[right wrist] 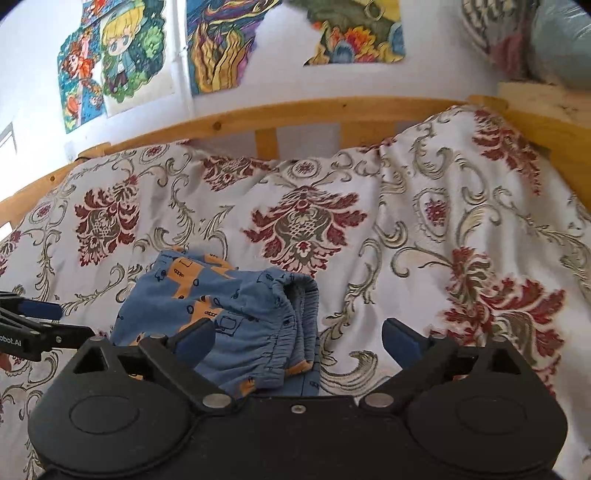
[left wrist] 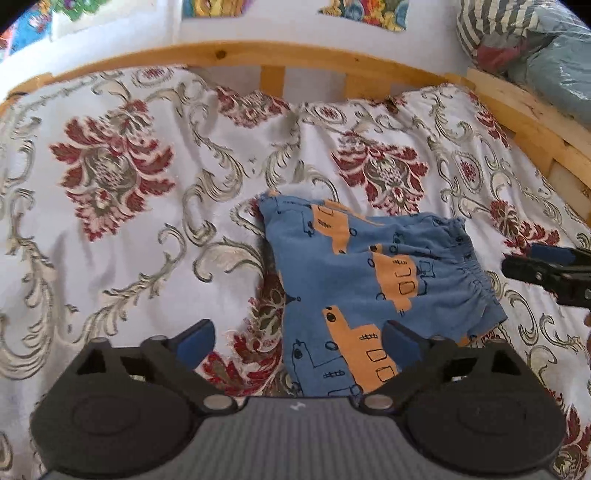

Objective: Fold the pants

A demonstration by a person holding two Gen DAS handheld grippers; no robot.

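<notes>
Pants (left wrist: 373, 291), blue with orange vehicle print, lie folded into a compact bundle on the bed, roughly mid-cover. The gathered elastic waistband (right wrist: 295, 317) faces the right side, its layers stacked and slightly gaping in the right wrist view. No containers visible; nothing is held inside anything.

Left gripper (left wrist: 299, 341): jaws spread wide, blue pads well apart, nothing between them. It hovers over the near left edge of the pants; its right pad overlaps the fabric in the picture, but contact cannot be told.

Right gripper (right wrist: 299, 338): jaws likewise wide open and empty. The waistband end of the bundle lies below and between its fingers, the left pad over the cloth. Each gripper shows at the edge of the other's view, one on each side of the bundle.

Surface: a white bedcover (left wrist: 122, 236) with dark red floral medallions and grey-green scrolls, rumpled, with creases running toward the far edge. A pale wooden bed rail (left wrist: 258, 55) with upright slats bounds the far side and curves round to the right.

Room: white wall behind, with bright cartoon drawings (right wrist: 122, 59) pinned up. At upper right, a striped cushion (left wrist: 487, 26) and pale blue bundled bedding (left wrist: 561, 77) sit beyond the rail.
</notes>
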